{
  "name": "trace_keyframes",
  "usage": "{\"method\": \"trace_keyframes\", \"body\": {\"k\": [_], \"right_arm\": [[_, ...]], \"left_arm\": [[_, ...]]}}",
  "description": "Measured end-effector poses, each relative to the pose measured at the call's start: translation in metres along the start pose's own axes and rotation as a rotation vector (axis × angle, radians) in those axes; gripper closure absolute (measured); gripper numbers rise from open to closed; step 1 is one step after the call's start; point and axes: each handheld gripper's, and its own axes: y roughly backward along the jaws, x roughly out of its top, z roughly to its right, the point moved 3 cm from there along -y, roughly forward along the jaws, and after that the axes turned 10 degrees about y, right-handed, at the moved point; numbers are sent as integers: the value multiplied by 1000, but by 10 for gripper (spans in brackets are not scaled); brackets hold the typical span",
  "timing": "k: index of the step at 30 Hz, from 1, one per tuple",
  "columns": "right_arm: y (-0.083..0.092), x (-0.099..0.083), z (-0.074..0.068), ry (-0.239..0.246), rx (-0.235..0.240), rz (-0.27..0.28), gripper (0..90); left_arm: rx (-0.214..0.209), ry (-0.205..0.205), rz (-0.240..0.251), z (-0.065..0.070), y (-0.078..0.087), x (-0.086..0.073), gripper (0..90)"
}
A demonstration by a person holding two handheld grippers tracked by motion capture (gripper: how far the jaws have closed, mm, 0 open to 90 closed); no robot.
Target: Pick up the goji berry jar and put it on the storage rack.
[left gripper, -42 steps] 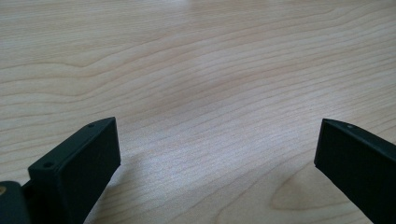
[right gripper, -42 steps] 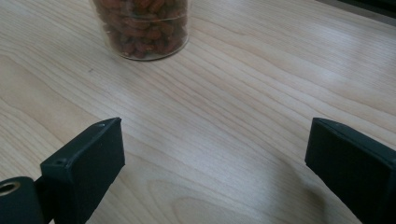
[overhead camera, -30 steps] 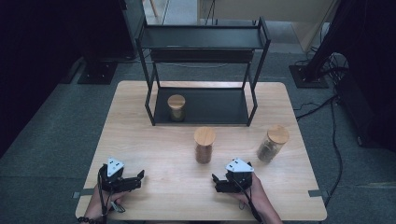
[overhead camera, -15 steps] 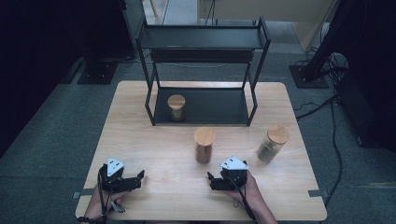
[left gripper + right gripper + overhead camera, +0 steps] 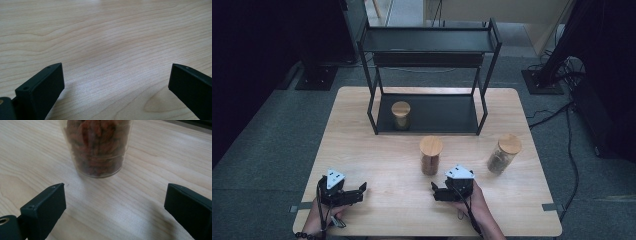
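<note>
While I look down from the high view, my left gripper (image 5: 360, 190) rests low over the near left of the table (image 5: 377, 150), fingers spread with nothing between them. My right gripper (image 5: 434, 191) sits near the middle of the front edge, just below the middle jar (image 5: 431, 155), which stands upright on the bare wood with its wooden lid on. The gripper is near that jar but apart from it. A second lidded jar (image 5: 504, 153) stands well to the right, close to the table's right side. A third, smaller jar (image 5: 401, 115) stands on the bottom level of the black rack (image 5: 484, 107) at the far half of the table.

From the left gripper view, I see both black fingers (image 5: 45, 85) wide apart, released, with only pale wood grain between and ahead of them.

From the right gripper view, my fingers (image 5: 47, 202) are likewise wide apart and hold nothing. The middle jar (image 5: 98, 147) stands straight ahead of them, a little left of centre, its clear wall showing reddish-brown dried pieces inside. Its base rests on the table beyond the fingertips, not yet between them, and neither finger touches the glass.
</note>
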Motion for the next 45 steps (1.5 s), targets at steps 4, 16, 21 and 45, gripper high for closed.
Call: {"method": "trace_keyframes", "body": {"k": [4, 16, 21, 45], "right_arm": [[0, 5, -1, -5, 10, 12, 35], [-2, 21, -10, 12, 34, 36, 35], [-4, 25, -14, 8, 43, 43, 35], [-16, 43, -12, -57, 20, 41, 47]], "left_arm": [[5, -7, -3, 0, 0, 0, 5], [9, -12, -8, 1, -1, 0, 5], [10, -15, -11, 1, -1, 0, 6], [11, -17, -15, 1, -2, 0, 6]]}}
